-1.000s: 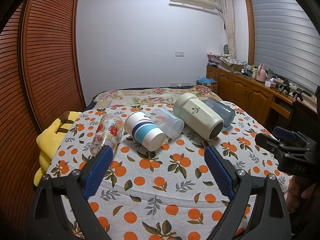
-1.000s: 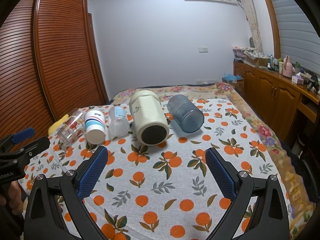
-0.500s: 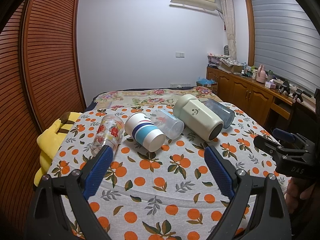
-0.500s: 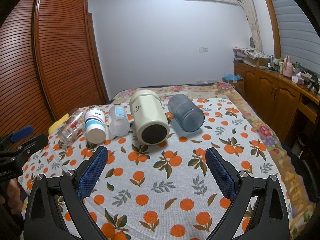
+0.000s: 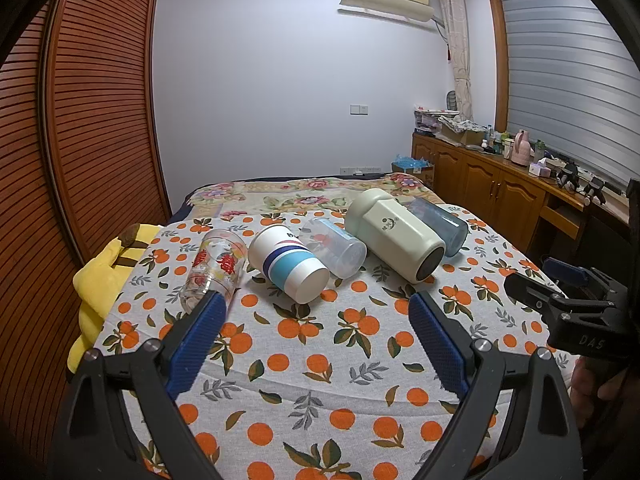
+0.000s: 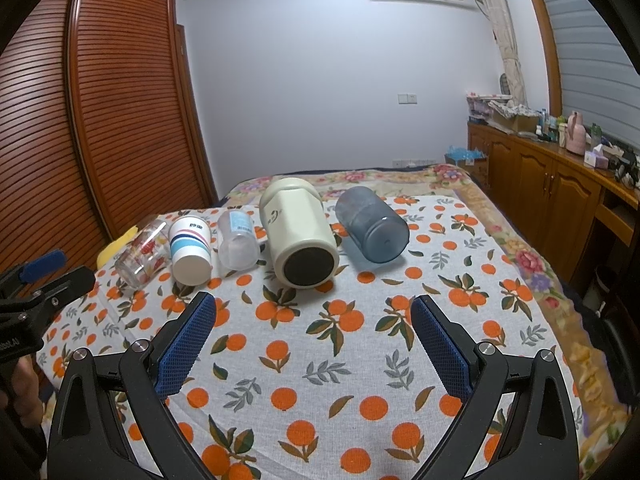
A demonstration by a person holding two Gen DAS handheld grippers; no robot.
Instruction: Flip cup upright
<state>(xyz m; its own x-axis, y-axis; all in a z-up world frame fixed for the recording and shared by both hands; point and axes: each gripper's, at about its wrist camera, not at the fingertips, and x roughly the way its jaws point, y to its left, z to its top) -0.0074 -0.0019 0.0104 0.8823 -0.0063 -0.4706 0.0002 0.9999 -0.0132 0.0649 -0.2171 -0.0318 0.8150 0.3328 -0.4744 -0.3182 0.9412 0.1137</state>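
left gripper (image 5: 314,322) spread, empty | right gripper (image 6: 313,326) spread, empty | cream mug (image 6: 298,234) lying mid-row near orange-print bedspread (image 6: 360,360) far edge | likely heavy, stiff, smooth; grip mid-body

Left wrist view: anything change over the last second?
Barely. The right gripper at the left view's right edge has dropped slightly in frame; the left gripper shifted a little in the right view. Nothing taken hold of or let go. All five cups, from the floral glass to the blue tumbler, still lie on their sides, both grippers open.
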